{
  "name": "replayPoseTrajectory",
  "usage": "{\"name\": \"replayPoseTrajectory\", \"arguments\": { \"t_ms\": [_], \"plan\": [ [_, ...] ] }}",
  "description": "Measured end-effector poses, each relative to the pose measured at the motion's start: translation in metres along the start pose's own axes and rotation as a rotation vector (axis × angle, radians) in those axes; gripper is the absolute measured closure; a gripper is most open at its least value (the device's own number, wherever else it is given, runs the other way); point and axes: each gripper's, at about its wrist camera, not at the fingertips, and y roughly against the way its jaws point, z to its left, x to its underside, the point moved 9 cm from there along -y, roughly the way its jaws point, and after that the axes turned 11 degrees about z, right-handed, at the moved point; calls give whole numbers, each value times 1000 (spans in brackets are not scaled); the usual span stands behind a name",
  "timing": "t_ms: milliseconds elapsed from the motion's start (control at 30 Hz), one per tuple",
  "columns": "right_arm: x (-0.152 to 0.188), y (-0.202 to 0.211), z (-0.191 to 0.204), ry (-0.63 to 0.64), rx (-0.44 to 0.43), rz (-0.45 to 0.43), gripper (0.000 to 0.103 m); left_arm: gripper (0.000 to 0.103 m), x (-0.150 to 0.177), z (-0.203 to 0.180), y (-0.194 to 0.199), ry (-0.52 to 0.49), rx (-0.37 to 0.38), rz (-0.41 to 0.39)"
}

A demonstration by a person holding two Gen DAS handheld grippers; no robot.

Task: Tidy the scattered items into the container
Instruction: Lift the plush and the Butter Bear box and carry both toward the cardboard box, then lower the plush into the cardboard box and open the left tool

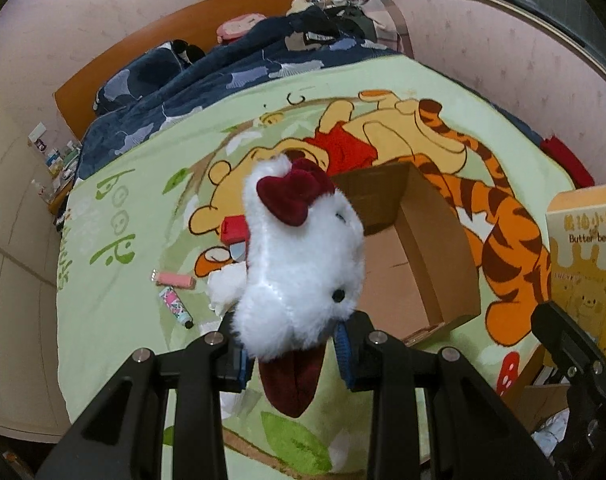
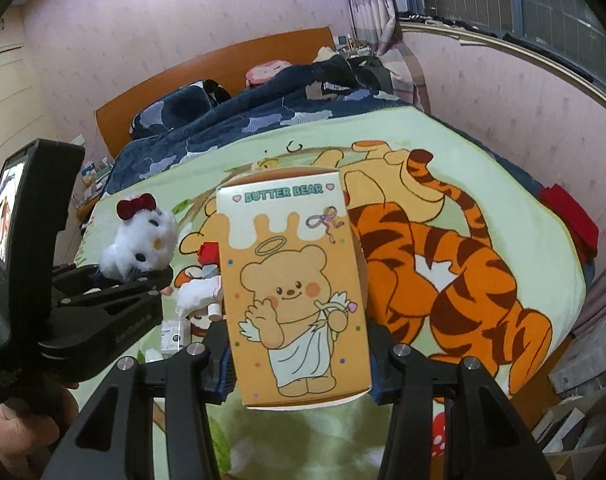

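Note:
My left gripper (image 1: pixel 293 354) is shut on a white plush cat (image 1: pixel 299 264) with a dark red bow, gripping it low on its body above the green cartoon blanket (image 1: pixel 115 320). Just right of the plush stands an open, empty cardboard box (image 1: pixel 407 256). My right gripper (image 2: pixel 301 368) is shut on an upright orange Butter Bear carton (image 2: pixel 299 288), which hides the cardboard box in the right wrist view. The carton (image 1: pixel 583 256) also shows at the right edge of the left wrist view. In the right wrist view the plush cat (image 2: pixel 143 236) sits in the left gripper (image 2: pixel 135 274).
Loose on the blanket lie a pink bar (image 1: pixel 175 279), a floral tube (image 1: pixel 177 306), a red item (image 1: pixel 235 230) and a white soft toy (image 2: pixel 197 292). A dark blue duvet (image 1: pixel 207 76) and wooden headboard are behind. A person's hand (image 2: pixel 19 432) holds the left gripper. Clutter lines the floor at right.

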Motion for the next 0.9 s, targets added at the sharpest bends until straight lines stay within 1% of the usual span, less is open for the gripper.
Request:
{"name": "replayPoseTrajectory", "arguments": {
  "t_ms": [233, 400, 700, 900],
  "plan": [
    [1, -14, 0, -7, -5, 29, 54, 70, -5, -2, -20, -31, -5, 33],
    [-2, -31, -1, -14, 1, 60, 54, 70, -24, -6, -37, -77, -20, 42],
    [-7, -71, -4, -15, 15, 135, 54, 70, -61, -31, -90, -187, 16, 107],
    [-9, -95, -13, -32, 35, 180, 54, 70, -81, -48, -105, -238, 28, 107]
  ]
}}
